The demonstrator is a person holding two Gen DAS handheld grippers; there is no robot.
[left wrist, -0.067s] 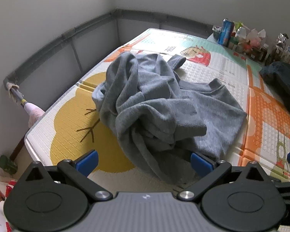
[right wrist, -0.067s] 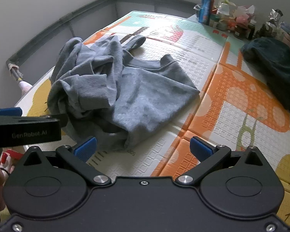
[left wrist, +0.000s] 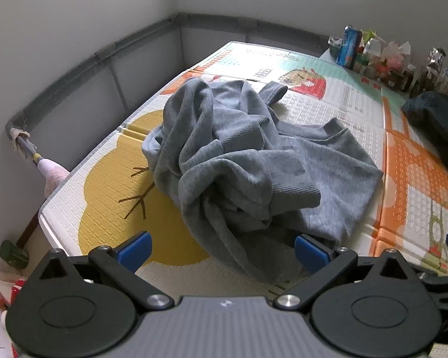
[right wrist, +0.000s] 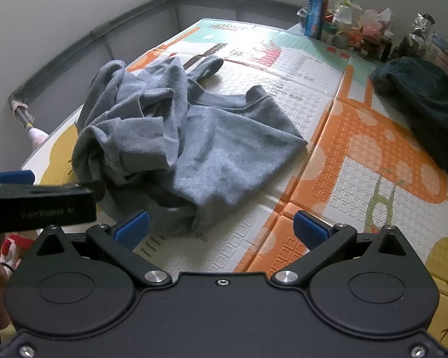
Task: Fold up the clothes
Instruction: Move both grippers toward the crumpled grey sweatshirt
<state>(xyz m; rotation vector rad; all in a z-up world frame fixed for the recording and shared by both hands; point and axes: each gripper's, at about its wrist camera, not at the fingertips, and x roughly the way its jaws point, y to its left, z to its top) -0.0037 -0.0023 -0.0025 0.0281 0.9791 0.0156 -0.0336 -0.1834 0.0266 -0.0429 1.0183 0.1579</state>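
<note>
Grey top heaped on the mat, both grippers spread near it.

Left of the top [left wrist: 254,161], the left gripper [left wrist: 222,252] hangs with jaws wide around its near hem, likely lining up a grab; right of it, the right gripper [right wrist: 221,229] gapes, holding nothing, over bare mat [right wrist: 358,161].

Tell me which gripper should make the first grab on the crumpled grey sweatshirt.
Left, probably. The left gripper is open with the grey sweatshirt hem lying between its jaws. The right gripper, also open, faces mostly bare play mat, the cloth only at its left side.
</note>
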